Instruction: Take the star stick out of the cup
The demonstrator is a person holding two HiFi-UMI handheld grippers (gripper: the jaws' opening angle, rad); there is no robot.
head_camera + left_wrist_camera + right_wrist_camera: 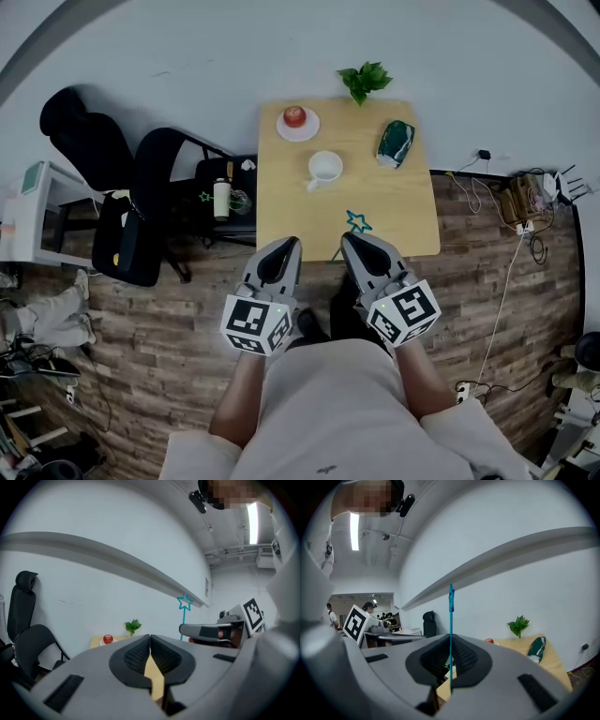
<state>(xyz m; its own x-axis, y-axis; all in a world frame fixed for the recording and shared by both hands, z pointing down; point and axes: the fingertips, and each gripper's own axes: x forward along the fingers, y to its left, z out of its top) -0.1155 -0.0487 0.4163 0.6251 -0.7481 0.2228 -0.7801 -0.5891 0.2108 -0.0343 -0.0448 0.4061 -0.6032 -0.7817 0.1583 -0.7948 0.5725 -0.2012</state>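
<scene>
We list a right tool (450, 644), jaws closed on the thin shaft of the star stick (451, 616), which stands upright between the pads with its blue star at the top. In the head view the star sits over the near part of the desk (398, 206), just ahead of that tool's tips and clear of the cup (325, 168). The white cup stands well apart from it at the middle of the desk. We list a left tool (287, 246) beside the right one at the desk's near edge, its jaws closed together with nothing between them. Also on the desk are a red apple (294, 115) on a small white plate (307, 131), a green pouch (395, 142) and a leafy plant (365, 80) at the far edge. A black chair (155, 178) stands to the left of the desk.
</scene>
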